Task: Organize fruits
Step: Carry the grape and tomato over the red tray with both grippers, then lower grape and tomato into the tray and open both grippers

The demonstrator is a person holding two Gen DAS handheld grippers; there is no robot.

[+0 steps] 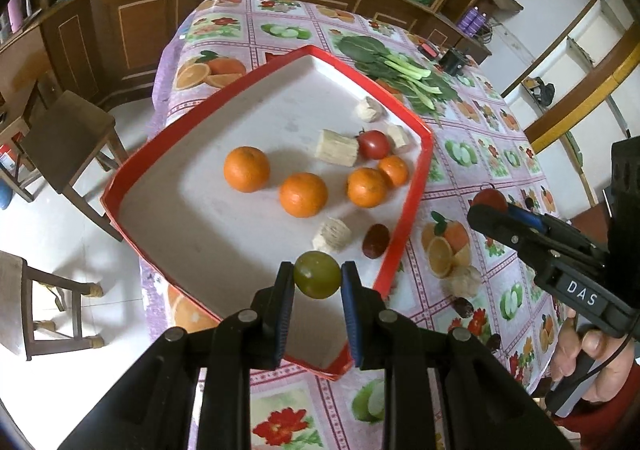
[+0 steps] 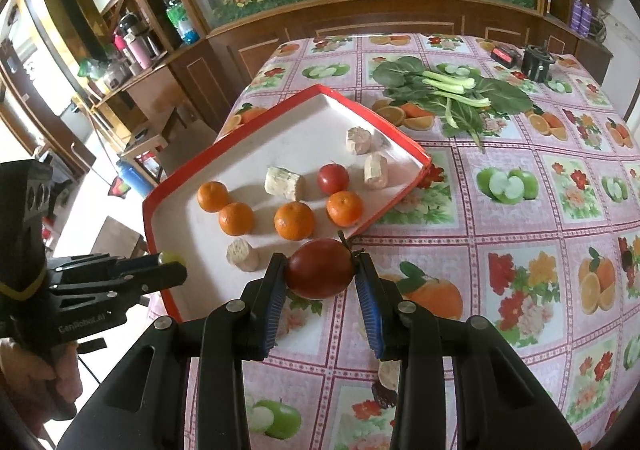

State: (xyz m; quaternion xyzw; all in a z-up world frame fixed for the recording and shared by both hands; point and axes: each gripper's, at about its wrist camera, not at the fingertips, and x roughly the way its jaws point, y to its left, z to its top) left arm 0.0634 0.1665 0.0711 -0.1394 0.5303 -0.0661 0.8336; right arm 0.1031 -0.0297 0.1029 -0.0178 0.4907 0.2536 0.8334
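Fingers of our left gripper (image 1: 317, 282) are clamped on a green fruit (image 1: 317, 280), one blue pad pressing each side of it, and we hold it above the near corner of the red-rimmed tray (image 1: 416, 185). Our right gripper (image 2: 320, 277) grips a dark red tomato (image 2: 320, 268) the same way, a finger on either flank, its stem poking up past the fingertips; it hangs over the tabletop (image 2: 520, 217) just outside the tray's near right edge. Inside the tray we see four oranges (image 1: 303, 194) in a loose row, a small red tomato (image 1: 373, 144), pale cut stalk pieces (image 1: 337, 148) and a dark date-like fruit (image 1: 376, 240) against the right rim. Leafy greens (image 2: 452, 93) lie on the tabletop beyond the tray's far right edge, well apart from both grippers.
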